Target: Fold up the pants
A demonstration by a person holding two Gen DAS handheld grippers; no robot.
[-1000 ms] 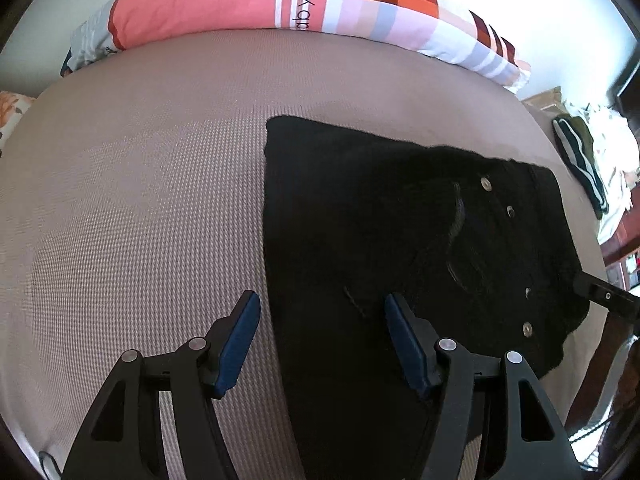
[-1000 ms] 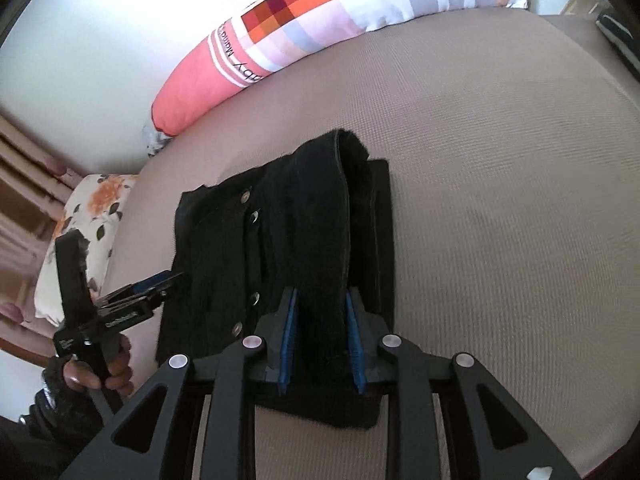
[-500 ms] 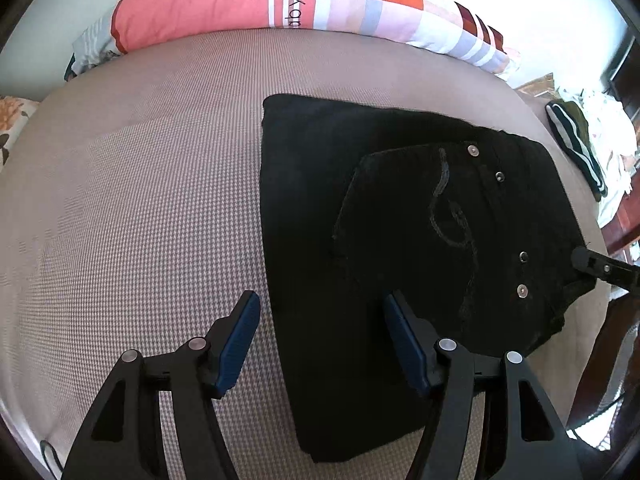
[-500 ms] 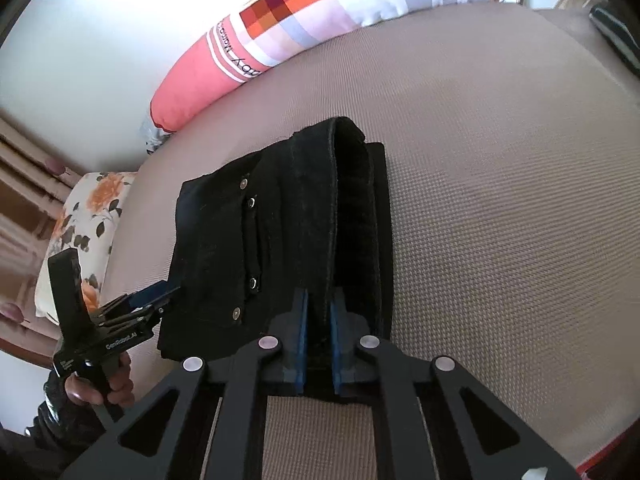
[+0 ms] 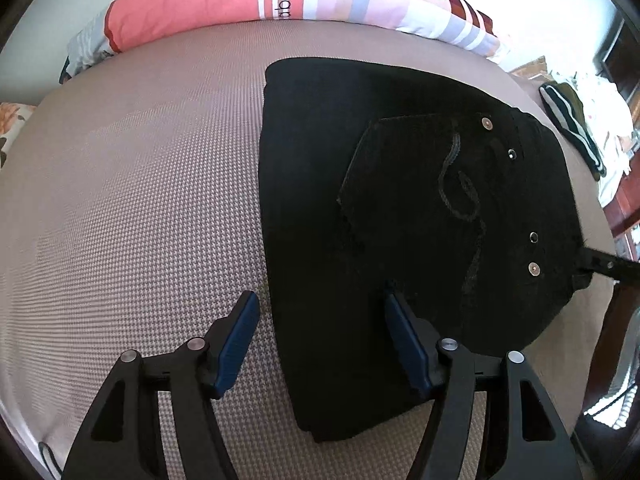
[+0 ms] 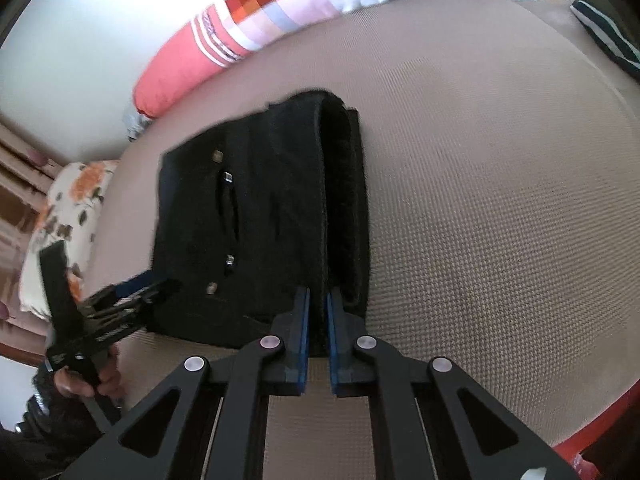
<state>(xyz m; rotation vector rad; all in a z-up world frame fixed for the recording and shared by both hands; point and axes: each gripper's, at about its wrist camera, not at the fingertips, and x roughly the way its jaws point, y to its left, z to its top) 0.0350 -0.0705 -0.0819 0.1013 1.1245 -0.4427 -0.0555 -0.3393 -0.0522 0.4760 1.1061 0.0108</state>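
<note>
Black pants (image 5: 400,208) lie folded on the beige bed, with metal rivets and a back pocket on top. My left gripper (image 5: 318,308) is open; its jaws straddle the near left edge of the pants without holding them. My right gripper (image 6: 318,300) is shut on the folded edge of the pants (image 6: 256,216) at their near side and holds that fold raised. The left gripper (image 6: 132,296) also shows in the right wrist view, at the pants' left corner. The right gripper's tip (image 5: 596,266) shows at the pants' right edge in the left wrist view.
A long pink and checked pillow (image 5: 280,4) lies along the far edge of the bed (image 5: 120,200). A floral pillow (image 6: 64,220) sits at the left. A pile of clothes (image 5: 576,128) lies off the right side. A red bed edge (image 6: 600,424) is near.
My right gripper has closed on the folded edge of the pants and lifted it, drawing the top layer over. The left gripper stays open and has shifted slightly.
</note>
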